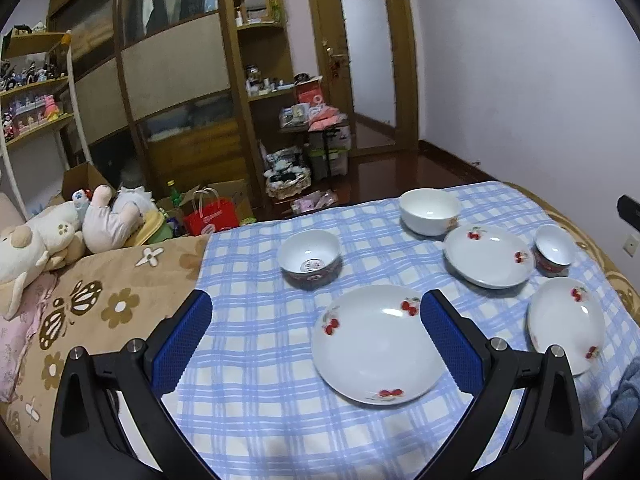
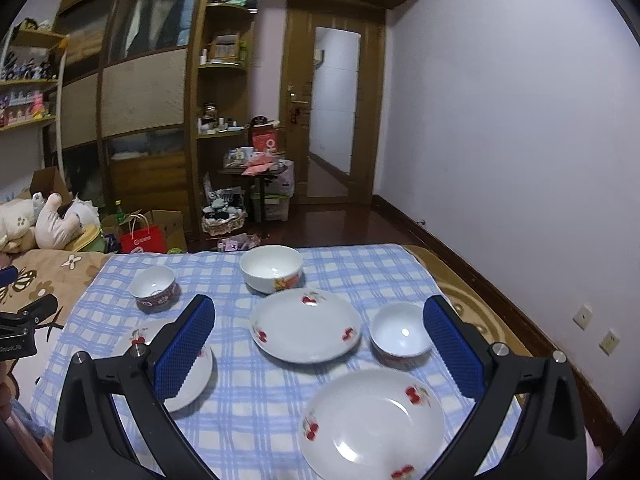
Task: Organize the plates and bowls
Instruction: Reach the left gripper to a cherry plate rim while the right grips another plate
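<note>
Blue-checked cloth: three cherry plates, three bowls | left gripper wide, empty; right gripper wide, empty

Both wrist cameras look forward and down from close above the checked cloth toward the door at 12 o'clock, sharing the dishes, the left view set further left.

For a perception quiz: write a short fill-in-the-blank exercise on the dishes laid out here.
1. The cloth under the dishes is checked blue and ____.
2. Counting them, ____ plates lie on it, one being the middle plate.
3. The plates are printed with red ____.
4. Both the left hand-held gripper and the right hand-held gripper are ____.

Missing words: white; three; cherries; open
</note>
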Motion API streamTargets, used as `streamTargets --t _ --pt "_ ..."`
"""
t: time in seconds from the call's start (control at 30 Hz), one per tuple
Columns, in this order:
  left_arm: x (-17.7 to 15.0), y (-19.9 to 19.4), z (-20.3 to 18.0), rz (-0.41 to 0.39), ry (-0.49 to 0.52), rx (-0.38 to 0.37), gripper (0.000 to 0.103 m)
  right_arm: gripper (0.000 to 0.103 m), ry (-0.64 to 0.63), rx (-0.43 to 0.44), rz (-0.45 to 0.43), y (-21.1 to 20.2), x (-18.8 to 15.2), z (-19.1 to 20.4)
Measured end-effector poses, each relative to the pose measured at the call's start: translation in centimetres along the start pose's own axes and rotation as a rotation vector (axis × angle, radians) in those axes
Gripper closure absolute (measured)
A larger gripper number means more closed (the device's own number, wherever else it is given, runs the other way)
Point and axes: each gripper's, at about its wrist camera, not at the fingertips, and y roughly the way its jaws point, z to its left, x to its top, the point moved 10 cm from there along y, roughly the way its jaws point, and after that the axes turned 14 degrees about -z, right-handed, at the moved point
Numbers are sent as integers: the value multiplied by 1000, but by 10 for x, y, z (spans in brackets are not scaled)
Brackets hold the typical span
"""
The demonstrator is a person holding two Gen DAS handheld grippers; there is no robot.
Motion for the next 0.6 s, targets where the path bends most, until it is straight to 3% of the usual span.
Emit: streamTargets --t 0.3,0.6 --pt "-3 50 27 101 -10 87 1 0 -24 58 16 45 3 39" --pt "-18 101 30 190 -34 55 1 0 -14 106 119 94 -34 70"
